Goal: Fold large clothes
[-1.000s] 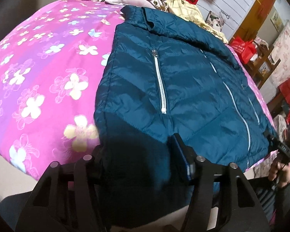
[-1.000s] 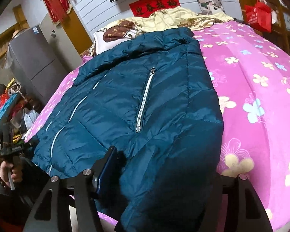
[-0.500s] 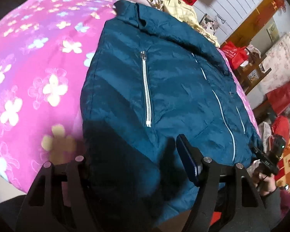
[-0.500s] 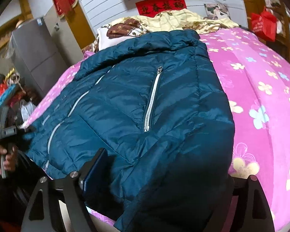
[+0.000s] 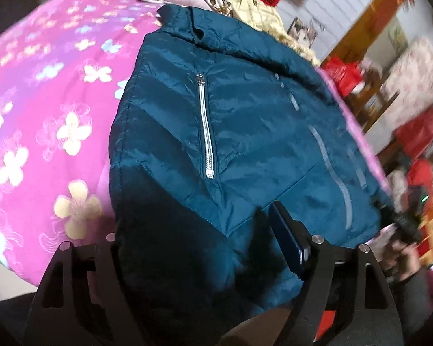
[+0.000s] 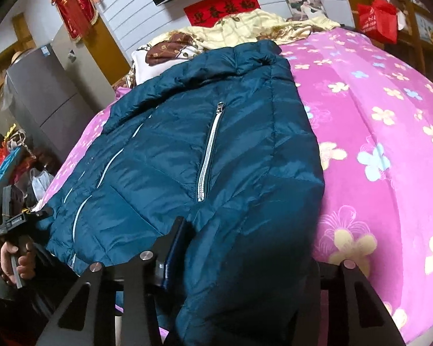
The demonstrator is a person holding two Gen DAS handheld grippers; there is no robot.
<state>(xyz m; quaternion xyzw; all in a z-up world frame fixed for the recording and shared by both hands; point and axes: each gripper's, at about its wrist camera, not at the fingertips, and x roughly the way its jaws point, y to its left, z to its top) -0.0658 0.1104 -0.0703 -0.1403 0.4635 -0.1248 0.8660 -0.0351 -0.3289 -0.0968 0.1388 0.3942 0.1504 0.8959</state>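
Note:
A teal quilted jacket (image 5: 245,132) with white zips lies front up on a pink flowered bed cover (image 5: 43,115), its collar at the far end. My left gripper (image 5: 193,230) straddles the near left corner of the hem. Its jaws are opening; fabric fills the gap and hides the left finger, while the right pad (image 5: 285,242) lies beside the cloth. My right gripper (image 6: 245,245) straddles the near right corner of the jacket (image 6: 216,144). Its jaws are closing, and the left pad (image 6: 174,248) digs into the fabric. The right finger is hidden under the hem.
Pillows and a yellow quilt (image 6: 245,28) are piled at the head of the bed. A grey cabinet (image 6: 43,101) and bags stand on one side, with shelves and red bags (image 5: 343,75) on the other. A person's hand (image 6: 17,259) holds the other gripper at the bed's edge.
The left jaws have spread wider around the hem. The right jaws first widened, then drew in, so the left pad now presses into the jacket. Both hands stayed about in place.

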